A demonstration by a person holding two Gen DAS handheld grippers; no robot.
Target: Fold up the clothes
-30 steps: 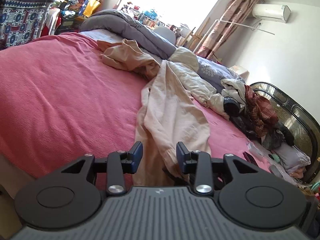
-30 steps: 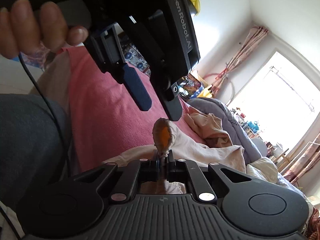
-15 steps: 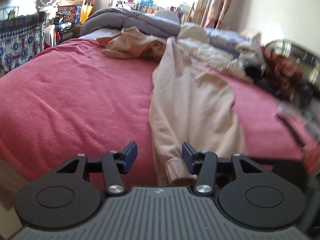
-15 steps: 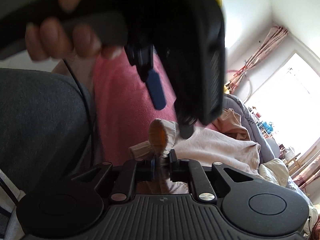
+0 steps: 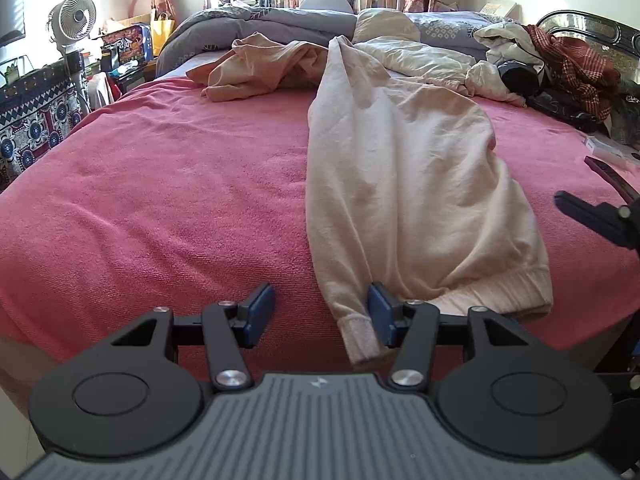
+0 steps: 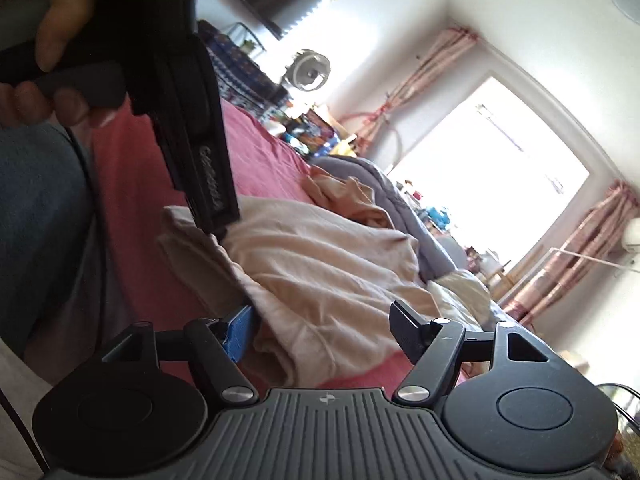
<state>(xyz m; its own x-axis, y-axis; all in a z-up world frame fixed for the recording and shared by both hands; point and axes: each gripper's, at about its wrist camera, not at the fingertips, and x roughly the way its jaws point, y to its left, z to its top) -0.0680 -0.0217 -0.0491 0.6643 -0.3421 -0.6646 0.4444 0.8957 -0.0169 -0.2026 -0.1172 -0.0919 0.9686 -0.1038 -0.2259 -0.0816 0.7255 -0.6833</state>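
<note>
A cream sweatshirt (image 5: 400, 168) lies lengthwise on the pink bed cover (image 5: 160, 184), hem toward me. My left gripper (image 5: 320, 304) hovers at the near bed edge, its jaws opening. A ribbed sleeve cuff (image 5: 358, 336) hangs just inside its right pad, not pinched. In the right wrist view my right gripper (image 6: 322, 324) is also opening, with the cream sweatshirt (image 6: 320, 264) lying beyond its fingers and nothing pinched. One right-gripper finger (image 5: 592, 220) pokes in at the left view's right edge. A hand (image 6: 52, 40) holds the left gripper's body above the garment.
A tan garment (image 5: 260, 64) lies crumpled at the far side, with a grey duvet (image 5: 272, 20) and cream bedding (image 5: 420, 56) behind it. Dark and checked clothes (image 5: 568, 56) pile at the far right. A fan (image 5: 76, 16) stands left of the bed.
The right gripper has let go of the cuff and spread wide. The left gripper has rolled level, sunk toward the bed edge and opened wider. The sweatshirt now lies flat.
</note>
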